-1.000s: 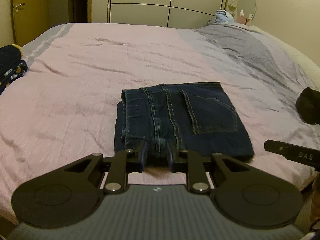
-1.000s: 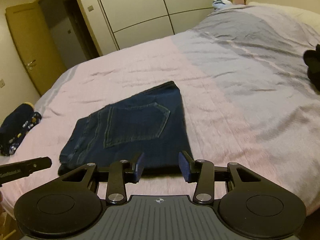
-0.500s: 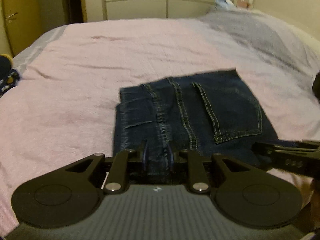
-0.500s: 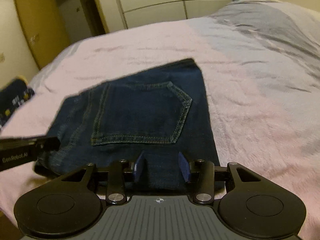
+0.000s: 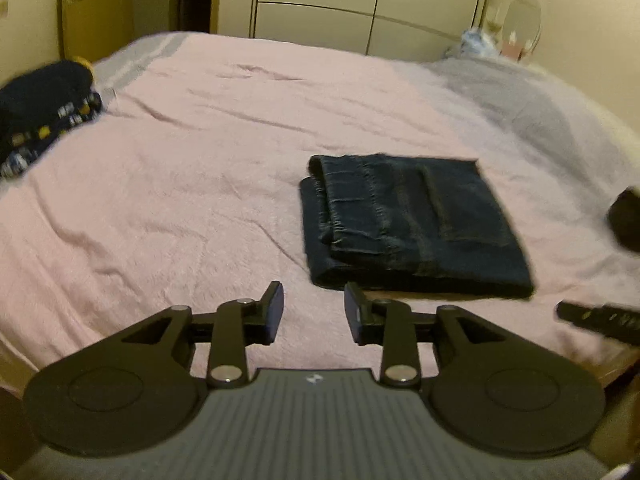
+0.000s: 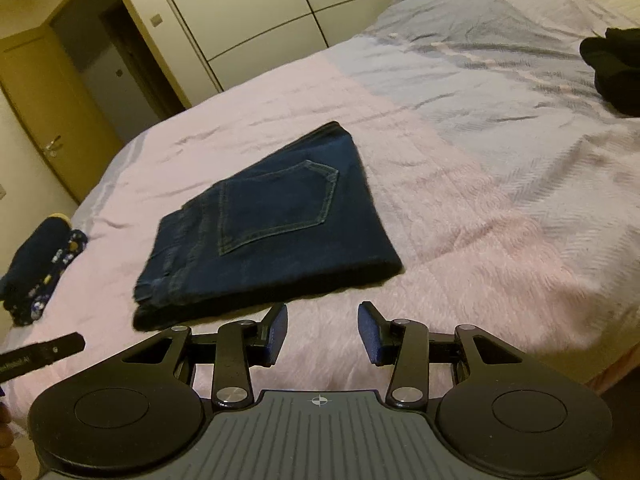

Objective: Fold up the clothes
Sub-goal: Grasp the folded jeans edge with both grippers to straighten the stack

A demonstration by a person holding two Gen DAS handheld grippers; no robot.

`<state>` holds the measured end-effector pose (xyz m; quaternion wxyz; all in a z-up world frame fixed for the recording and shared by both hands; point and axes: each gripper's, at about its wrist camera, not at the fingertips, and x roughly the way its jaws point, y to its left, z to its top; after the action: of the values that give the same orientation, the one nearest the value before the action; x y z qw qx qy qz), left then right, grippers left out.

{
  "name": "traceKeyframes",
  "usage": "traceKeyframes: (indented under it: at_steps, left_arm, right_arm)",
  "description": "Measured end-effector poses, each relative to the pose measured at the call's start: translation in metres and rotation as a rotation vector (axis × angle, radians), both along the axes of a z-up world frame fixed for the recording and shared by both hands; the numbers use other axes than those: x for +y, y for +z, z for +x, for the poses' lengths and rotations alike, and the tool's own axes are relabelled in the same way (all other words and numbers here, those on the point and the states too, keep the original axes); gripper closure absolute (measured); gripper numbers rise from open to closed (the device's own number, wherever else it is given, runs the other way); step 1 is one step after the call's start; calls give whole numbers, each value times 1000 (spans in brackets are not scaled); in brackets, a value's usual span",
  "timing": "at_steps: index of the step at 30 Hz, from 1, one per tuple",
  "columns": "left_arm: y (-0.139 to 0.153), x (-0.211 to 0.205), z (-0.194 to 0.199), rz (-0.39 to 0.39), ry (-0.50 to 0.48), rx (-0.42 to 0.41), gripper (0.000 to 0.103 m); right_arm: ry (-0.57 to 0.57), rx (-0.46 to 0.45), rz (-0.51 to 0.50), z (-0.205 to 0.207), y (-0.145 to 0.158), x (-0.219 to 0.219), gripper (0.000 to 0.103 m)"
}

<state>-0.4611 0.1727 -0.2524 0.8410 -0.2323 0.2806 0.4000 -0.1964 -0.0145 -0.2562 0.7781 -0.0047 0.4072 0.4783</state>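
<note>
Dark jeans point(image 6: 272, 216) are seen folded into a neat rectangle on the bed point(image 6: 460, 208); both grippers point(image 5: 314, 308) point(image 6: 322, 330) are held apart, empty.

— Where does the left wrist view sit?
— Low at the near edge of the bed point(image 5: 168, 184), behind its own hand-held gripper point(image 5: 314, 312), facing the wardrobe wall; the folded jeans point(image 5: 412, 224) lie close, right of centre.
— And the right wrist view?
— Also at the near edge, behind its hand-held gripper point(image 6: 322, 332), angled leftward toward the door.
— What do they share?
— The jeans point(image 6: 272, 220), the pink and grey bedcover point(image 6: 460, 184), and the dark clothes pile point(image 6: 36, 268) at far left.
</note>
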Motion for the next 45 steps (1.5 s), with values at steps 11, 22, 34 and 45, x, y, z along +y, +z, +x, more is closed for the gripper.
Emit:
traceKeyframes:
  at_steps: [11,22,34,45]
  left_arm:
    - [-7,30,-12,-150,12,-134,68]
    - [-22,67,-5,-217,-43,-192,67]
    - [-5,210,55,-160,-345,-116,67]
    - [96,242,100,-403,-368,129,68]
  right_arm:
    - [-63,36,-2,21,-3,-9,58]
    - [-84,239,168,30,-21,-2,58]
    - [-292,423,366,42,-38,83,48]
    - [-600,493,-88,41,70,123,48]
